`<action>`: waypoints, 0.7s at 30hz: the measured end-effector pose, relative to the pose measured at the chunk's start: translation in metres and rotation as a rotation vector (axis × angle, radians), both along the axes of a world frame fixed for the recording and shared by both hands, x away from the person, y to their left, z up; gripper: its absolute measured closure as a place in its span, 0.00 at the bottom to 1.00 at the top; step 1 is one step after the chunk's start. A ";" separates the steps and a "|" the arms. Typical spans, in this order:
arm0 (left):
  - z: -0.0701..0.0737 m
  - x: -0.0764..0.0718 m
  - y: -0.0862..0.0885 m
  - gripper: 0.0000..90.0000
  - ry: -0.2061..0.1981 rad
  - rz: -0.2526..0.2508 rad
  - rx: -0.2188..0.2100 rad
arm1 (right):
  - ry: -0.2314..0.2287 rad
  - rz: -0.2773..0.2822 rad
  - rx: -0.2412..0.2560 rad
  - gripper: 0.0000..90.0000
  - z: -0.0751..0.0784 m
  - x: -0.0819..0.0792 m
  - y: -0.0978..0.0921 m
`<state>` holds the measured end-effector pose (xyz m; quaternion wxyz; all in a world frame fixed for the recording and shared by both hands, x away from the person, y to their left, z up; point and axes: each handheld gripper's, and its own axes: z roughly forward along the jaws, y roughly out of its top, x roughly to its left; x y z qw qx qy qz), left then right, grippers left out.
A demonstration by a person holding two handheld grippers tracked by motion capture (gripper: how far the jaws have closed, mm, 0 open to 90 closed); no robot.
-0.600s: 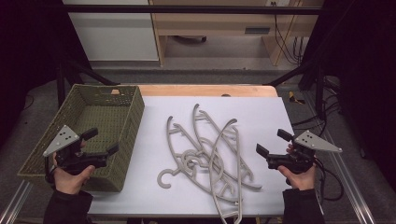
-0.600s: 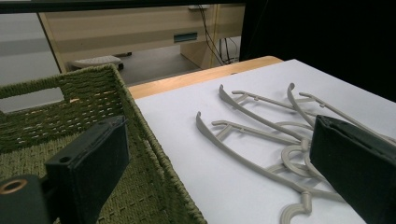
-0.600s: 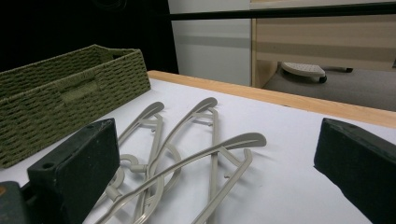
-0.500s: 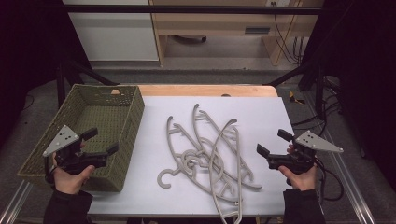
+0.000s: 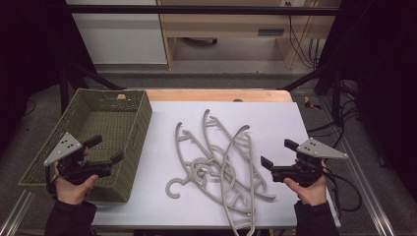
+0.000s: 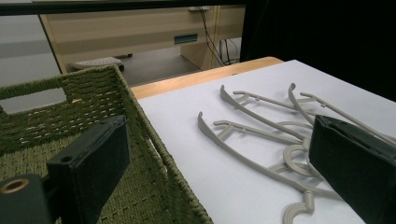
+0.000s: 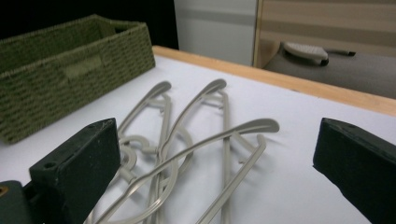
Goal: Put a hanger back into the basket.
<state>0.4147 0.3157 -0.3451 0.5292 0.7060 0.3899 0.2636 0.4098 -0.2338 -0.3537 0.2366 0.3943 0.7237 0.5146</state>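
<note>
Both claws wide apart, nothing held, hangers between them.
Left claw [image 5: 105,150] hovers over the near corner of the green woven basket [image 5: 129,105], jaws spread. Right claw [image 5: 276,157] hovers over the white table [image 5: 275,118], jaws spread. Grey hangers [image 5: 221,162] lie tangled on the table, between the claws, clear of both.

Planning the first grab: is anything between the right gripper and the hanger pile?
Nothing visible. The right gripper, jaws open, faces the hangers across bare white tabletop. The basket sits on the pile's far side.
</note>
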 end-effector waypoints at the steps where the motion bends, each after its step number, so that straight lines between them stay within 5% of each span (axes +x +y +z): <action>1: 0.000 0.000 0.000 0.05 0.001 0.000 0.000 | 0.011 0.008 -0.016 0.01 0.000 -0.001 0.004; 21: -0.004 0.000 -0.001 0.06 0.006 0.000 0.020 | 0.272 0.120 -0.195 0.15 -0.028 -0.011 0.077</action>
